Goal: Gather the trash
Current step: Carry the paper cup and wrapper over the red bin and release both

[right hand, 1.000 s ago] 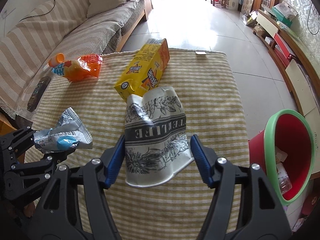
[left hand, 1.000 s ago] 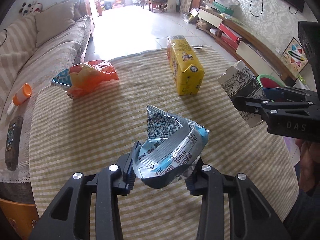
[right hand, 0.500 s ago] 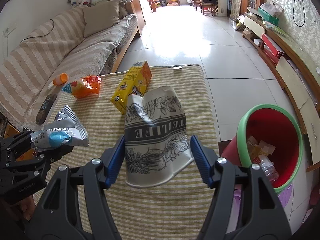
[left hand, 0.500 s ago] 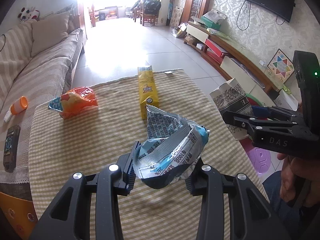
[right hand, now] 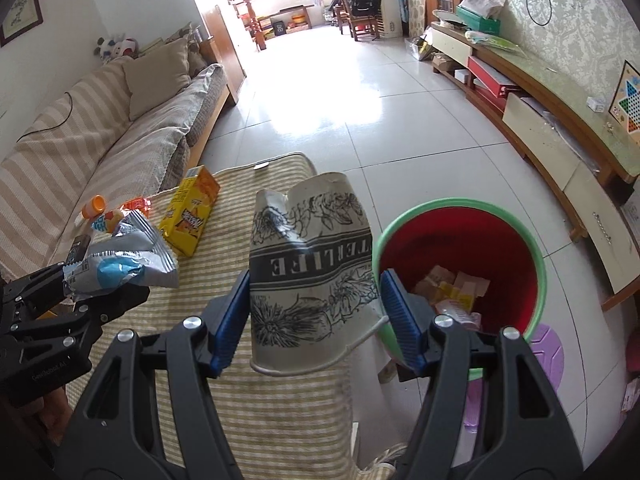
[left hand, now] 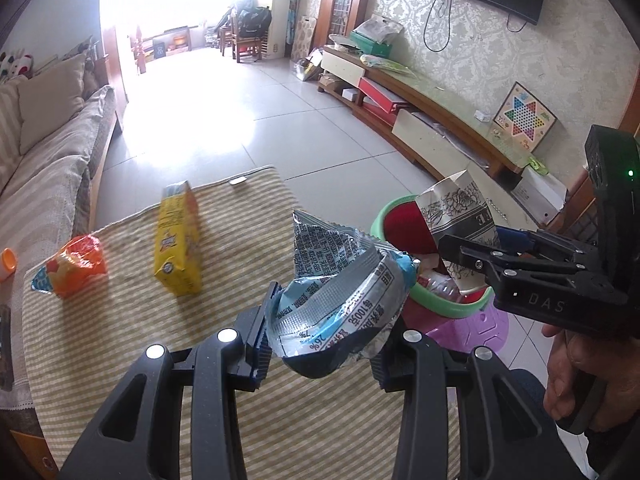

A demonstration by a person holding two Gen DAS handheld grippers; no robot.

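Observation:
My left gripper (left hand: 320,344) is shut on a crumpled silver-and-blue snack wrapper (left hand: 340,284), held above the table's right side; it also shows in the right wrist view (right hand: 120,264). My right gripper (right hand: 314,316) is shut on a crushed white paper cup with black flower print (right hand: 308,268), held just left of the red bin with a green rim (right hand: 460,208). The bin holds several scraps. The cup (left hand: 456,216) and the bin (left hand: 400,228) also show in the left wrist view. A yellow carton (left hand: 178,240) and an orange snack bag (left hand: 76,268) lie on the striped tablecloth (left hand: 120,340).
A striped sofa (right hand: 100,148) runs along the left. An orange-capped bottle (right hand: 94,206) and a dark remote (left hand: 5,348) lie at the table's left edge. A purple stool (left hand: 472,328) stands by the bin. A low TV cabinet (right hand: 560,128) lines the right wall.
Both grippers have risen and swung right toward the bin with their loads. The bin is now close under the cup, and the table items have dropped back to the left.

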